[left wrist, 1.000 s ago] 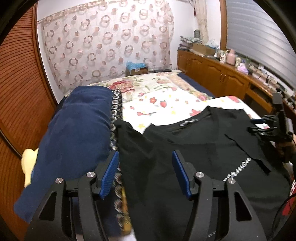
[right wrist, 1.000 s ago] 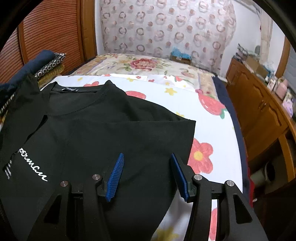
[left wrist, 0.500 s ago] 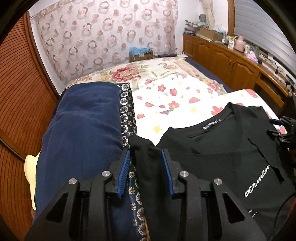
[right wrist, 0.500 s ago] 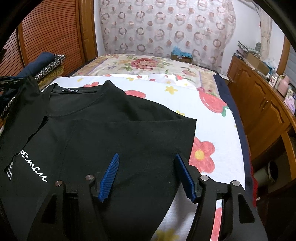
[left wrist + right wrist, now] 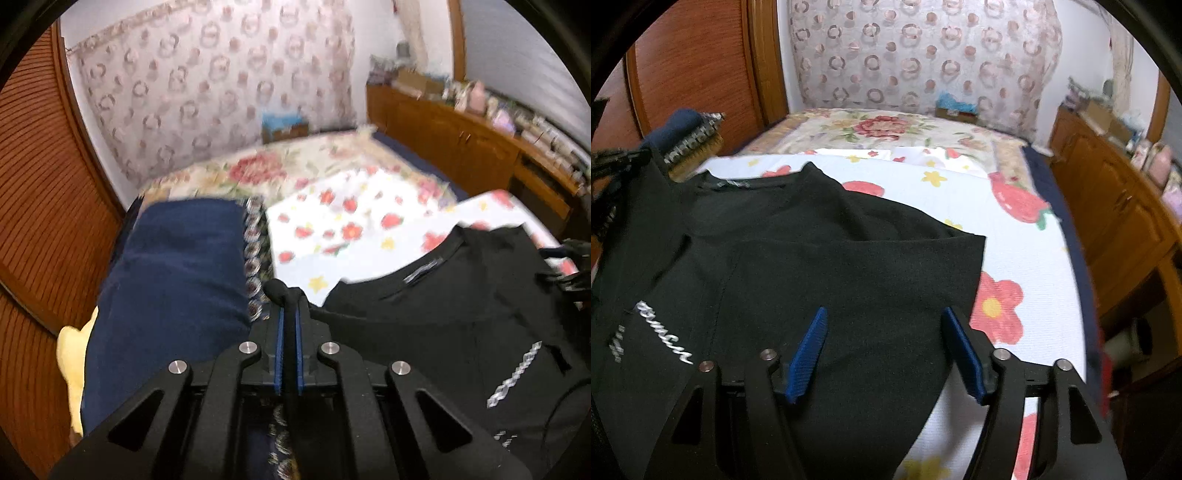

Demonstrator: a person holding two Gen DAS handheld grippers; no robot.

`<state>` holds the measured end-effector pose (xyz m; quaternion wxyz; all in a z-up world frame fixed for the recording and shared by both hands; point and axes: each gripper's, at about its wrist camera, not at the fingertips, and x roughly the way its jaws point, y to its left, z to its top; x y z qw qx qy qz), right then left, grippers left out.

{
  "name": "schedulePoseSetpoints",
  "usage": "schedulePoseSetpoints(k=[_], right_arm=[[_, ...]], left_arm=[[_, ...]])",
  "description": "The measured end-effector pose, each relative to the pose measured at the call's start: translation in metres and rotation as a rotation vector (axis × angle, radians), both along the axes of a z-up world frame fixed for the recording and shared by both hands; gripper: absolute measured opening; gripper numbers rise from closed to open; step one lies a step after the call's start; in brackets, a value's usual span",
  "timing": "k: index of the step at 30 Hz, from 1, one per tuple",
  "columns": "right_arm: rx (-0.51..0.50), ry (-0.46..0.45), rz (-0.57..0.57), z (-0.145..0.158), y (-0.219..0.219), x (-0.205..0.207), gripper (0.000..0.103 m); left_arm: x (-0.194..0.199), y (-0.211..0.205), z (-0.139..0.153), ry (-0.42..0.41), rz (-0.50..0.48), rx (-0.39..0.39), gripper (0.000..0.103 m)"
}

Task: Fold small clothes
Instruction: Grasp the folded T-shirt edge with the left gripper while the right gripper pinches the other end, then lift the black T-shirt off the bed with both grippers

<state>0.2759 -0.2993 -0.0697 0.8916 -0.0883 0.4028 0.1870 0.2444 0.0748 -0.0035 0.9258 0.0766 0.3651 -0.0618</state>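
Note:
A black T-shirt (image 5: 820, 258) with white lettering lies on the flowered bed sheet (image 5: 1015, 236), its right sleeve folded inward. It also shows in the left wrist view (image 5: 461, 317). My left gripper (image 5: 289, 314) is shut on the shirt's left sleeve edge, a bunch of black cloth sticking out past the blue pads. My right gripper (image 5: 886, 347) is open, its blue pads (image 5: 809, 354) spread just above the shirt's folded right side. The left gripper shows at the far left of the right wrist view (image 5: 613, 158).
A stack of folded navy and patterned cloth (image 5: 173, 280) lies left of the shirt by the wooden wall. A yellow object (image 5: 72, 354) sits beside it. A wooden cabinet (image 5: 1119, 206) runs along the bed's right side. A patterned curtain (image 5: 221, 85) hangs behind.
My left gripper moved left to the sleeve edge and closed on it. My right gripper stayed open over the shirt's right side and opened a little wider.

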Motion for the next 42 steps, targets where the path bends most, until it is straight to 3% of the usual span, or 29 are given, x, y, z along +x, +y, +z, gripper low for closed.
schedulePoseSetpoints(k=[2, 9, 12, 18, 20, 22, 25, 30, 37, 42], right_arm=[[-0.043, -0.026, -0.027, 0.007, -0.004, 0.008, 0.069], [0.005, -0.004, -0.083, 0.010, -0.026, 0.040, 0.069], [0.069, 0.053, -0.079, 0.002, -0.028, 0.053, 0.068], [0.017, 0.043, -0.099, 0.000, -0.015, 0.063, 0.064], [-0.013, 0.025, -0.096, 0.001, -0.011, 0.059, 0.057], [0.001, 0.024, -0.071, 0.002, -0.008, 0.056, 0.034], [0.041, 0.044, -0.055, 0.003, -0.007, 0.050, 0.009], [0.106, -0.032, -0.042, 0.020, -0.001, 0.017, 0.007], [0.169, -0.194, 0.002, 0.062, -0.001, -0.068, 0.007], [0.206, -0.237, 0.021, 0.068, -0.015, -0.124, 0.007]], left_arm=[[-0.006, 0.002, 0.006, -0.026, 0.010, -0.020, 0.006], [-0.015, 0.011, 0.017, -0.064, 0.011, -0.070, 0.006], [-0.016, 0.010, 0.015, -0.068, 0.002, -0.079, 0.006], [-0.028, 0.016, 0.012, -0.080, 0.012, -0.094, 0.006], [-0.033, 0.018, 0.012, -0.080, 0.011, -0.101, 0.006], [-0.040, 0.016, 0.011, -0.083, 0.010, -0.104, 0.006], [-0.051, 0.015, 0.013, -0.095, 0.003, -0.112, 0.006], [-0.074, 0.011, 0.010, -0.100, -0.005, -0.105, 0.006], [-0.131, 0.014, 0.019, -0.152, -0.012, -0.144, 0.006], [-0.182, 0.021, 0.015, -0.170, -0.004, -0.188, 0.006]])
